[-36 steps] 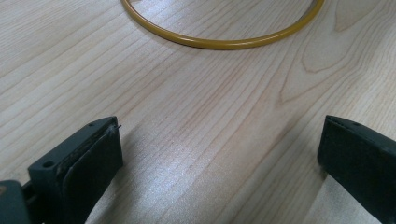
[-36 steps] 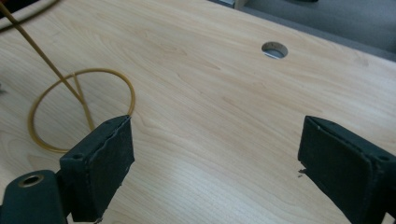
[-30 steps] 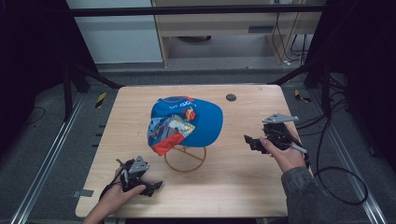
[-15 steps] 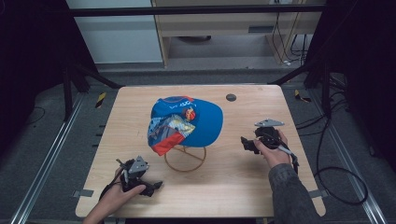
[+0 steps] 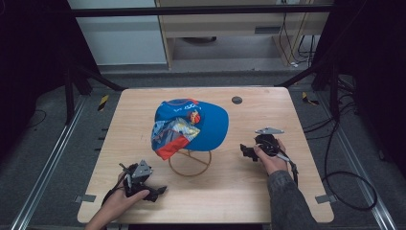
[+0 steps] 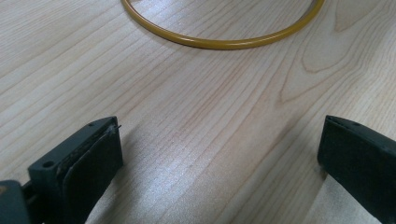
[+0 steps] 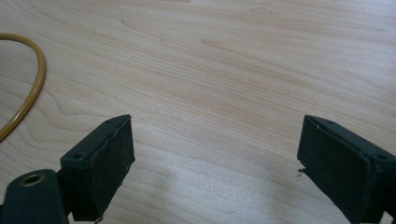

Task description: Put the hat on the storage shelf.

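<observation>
We are holding the left gripper (image 5: pixel 158 190) and right gripper (image 5: pixel 245 150) low over the light wooden tabletop (image 5: pixel 268 191), fingers wide and empty, while the blue printed fabric cap (image 5: pixel 191 127) is sitting untouched on its yellow wire ring stand (image 5: pixel 189 163) between them.

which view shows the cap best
The high view: the whole blue cap sits on its stand, above the yellow ring base. Both gripper views catch just an arc of that ring on the table, no cap.
</observation>
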The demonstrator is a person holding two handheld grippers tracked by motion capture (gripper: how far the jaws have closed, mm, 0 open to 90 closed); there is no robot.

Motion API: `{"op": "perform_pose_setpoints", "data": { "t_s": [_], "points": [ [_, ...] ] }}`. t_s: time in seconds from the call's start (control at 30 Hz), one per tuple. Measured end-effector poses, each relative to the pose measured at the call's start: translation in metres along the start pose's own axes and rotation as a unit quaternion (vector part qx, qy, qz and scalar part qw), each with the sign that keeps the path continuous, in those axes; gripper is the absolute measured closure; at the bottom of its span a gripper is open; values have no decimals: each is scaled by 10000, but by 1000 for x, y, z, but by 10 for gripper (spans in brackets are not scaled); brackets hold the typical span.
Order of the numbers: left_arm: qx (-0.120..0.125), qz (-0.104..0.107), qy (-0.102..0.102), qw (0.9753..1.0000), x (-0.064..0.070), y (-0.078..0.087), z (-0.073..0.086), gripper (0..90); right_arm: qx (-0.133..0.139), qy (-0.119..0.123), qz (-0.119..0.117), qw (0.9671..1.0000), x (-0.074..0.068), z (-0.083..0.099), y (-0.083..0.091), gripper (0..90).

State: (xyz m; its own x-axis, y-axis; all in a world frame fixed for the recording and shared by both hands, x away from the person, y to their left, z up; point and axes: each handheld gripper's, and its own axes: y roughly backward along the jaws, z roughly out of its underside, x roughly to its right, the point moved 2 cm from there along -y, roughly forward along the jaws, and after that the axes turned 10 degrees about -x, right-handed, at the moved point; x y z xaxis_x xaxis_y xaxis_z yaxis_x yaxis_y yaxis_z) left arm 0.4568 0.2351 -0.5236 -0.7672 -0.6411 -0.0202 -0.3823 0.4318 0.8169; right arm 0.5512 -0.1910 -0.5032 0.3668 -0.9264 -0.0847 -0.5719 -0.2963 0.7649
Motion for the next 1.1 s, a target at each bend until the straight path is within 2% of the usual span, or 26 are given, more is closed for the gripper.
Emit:
{"op": "perform_pose_setpoints", "data": {
  "t_s": [0.13, 0.23, 0.57, 0.83, 1.1],
  "points": [
    [0, 0, 0, 10000, 0, 0, 0, 0, -32, -97, -84, 9999, -3, 3, -4, 82],
    [2, 0, 1, 10000, 0, 0, 0, 0, -105, -66, -6, 9999, -4, 5, -8, 70],
    [2, -1, 0, 10000, 0, 0, 0, 0, -245, -37, -17, 9997, -8, 10, -14, 65],
    [0, 1, 0, 10000, 0, 0, 0, 0, -235, 233, 351, 9988, -16, 16, -17, 56],
    [0, -1, 1, 10000, 0, 0, 0, 0, -239, 248, 375, 9987, -19, 23, -12, 53]
  ]
}}
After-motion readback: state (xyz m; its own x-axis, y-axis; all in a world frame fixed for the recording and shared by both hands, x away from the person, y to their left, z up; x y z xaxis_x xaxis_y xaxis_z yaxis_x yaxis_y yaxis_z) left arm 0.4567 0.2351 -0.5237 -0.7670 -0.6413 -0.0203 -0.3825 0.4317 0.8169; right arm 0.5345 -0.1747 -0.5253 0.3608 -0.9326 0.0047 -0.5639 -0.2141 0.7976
